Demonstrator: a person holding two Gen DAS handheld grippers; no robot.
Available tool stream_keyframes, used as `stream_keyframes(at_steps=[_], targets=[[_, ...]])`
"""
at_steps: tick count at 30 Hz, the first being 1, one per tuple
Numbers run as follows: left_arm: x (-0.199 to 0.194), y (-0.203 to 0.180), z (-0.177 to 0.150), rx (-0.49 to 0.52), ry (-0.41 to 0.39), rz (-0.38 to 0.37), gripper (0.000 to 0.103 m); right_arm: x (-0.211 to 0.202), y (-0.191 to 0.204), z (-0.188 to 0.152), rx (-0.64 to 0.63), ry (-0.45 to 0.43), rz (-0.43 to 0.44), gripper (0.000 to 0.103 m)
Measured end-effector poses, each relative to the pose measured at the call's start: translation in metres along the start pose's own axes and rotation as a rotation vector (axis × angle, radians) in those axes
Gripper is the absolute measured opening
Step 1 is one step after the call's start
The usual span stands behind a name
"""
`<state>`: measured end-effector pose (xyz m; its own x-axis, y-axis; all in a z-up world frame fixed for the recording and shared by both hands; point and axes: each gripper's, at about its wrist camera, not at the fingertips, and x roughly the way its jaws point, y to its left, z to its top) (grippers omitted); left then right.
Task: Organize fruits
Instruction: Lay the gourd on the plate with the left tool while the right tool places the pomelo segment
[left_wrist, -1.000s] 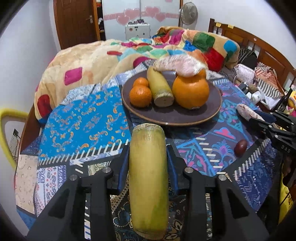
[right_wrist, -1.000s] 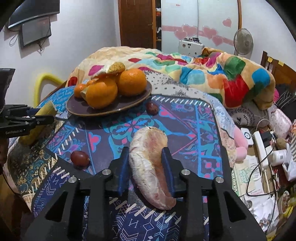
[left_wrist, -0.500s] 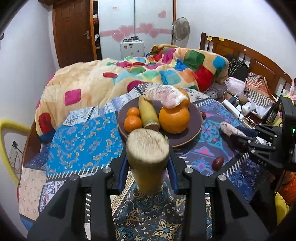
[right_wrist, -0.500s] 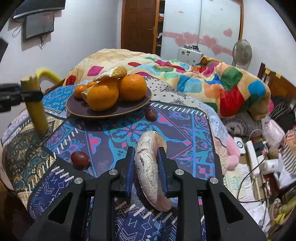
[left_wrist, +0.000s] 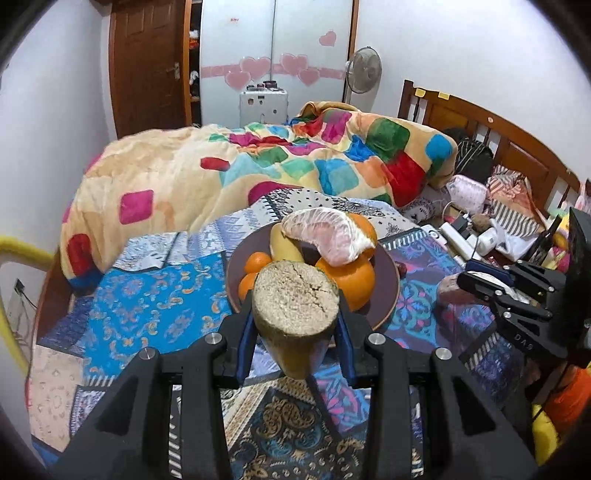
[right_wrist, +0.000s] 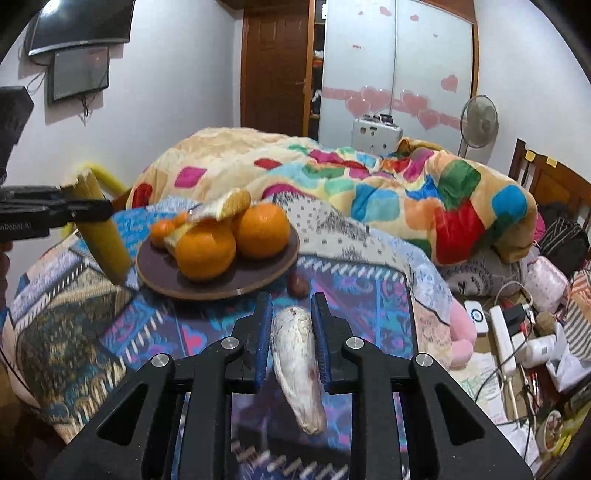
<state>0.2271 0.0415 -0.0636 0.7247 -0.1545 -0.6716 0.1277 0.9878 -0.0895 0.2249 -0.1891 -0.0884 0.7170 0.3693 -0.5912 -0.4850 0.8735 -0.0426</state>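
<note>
My left gripper (left_wrist: 295, 319) is shut on a yellow cane piece (left_wrist: 295, 291), held off the cloth with its cut end facing the camera. Just beyond it sits the brown plate (left_wrist: 388, 291) with big oranges (left_wrist: 351, 280), small mandarins (left_wrist: 256, 262), another yellow piece and a peeled pomelo segment (left_wrist: 325, 236). My right gripper (right_wrist: 291, 306) grips a second pale pomelo segment (right_wrist: 295, 350); its jaws are closing on it, pads pressing its sides. It hangs in front of the plate (right_wrist: 258, 273). The left gripper (right_wrist: 92, 210) with its cane piece (right_wrist: 103, 243) shows at the plate's left.
A small brown fruit (right_wrist: 297, 286) lies on the patterned cloth beside the plate's rim. A bulky patchwork quilt (left_wrist: 258, 166) lies behind the plate. Cables, a power strip (right_wrist: 502, 339) and clutter fill the right side. A yellow bar (left_wrist: 22, 251) stands at the left.
Both grippers have risen, lifting their fruit off the cloth. The cane piece has tipped so its cut end faces the camera. The right jaws have narrowed on the pomelo segment.
</note>
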Motion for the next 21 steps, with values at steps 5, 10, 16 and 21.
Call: stream_keyframes(at_steps=[5,10,16,21], targets=[[0.015,0.006,0.010,-0.030,0.017,-0.022,0.037,0.010,0.005,0.016,0.019,-0.030,0.012,0.019],[0.027,0.008,0.018,-0.042,0.024,-0.029,0.037,0.026,0.015,0.035,0.001,-0.057,0.008,0.019],[0.044,0.008,0.028,-0.027,0.026,0.003,0.037,0.043,0.022,0.051,0.011,-0.080,-0.002,0.019],[0.064,0.014,0.034,-0.047,0.046,0.001,0.037,0.050,0.028,0.051,0.012,-0.074,0.007,0.019]])
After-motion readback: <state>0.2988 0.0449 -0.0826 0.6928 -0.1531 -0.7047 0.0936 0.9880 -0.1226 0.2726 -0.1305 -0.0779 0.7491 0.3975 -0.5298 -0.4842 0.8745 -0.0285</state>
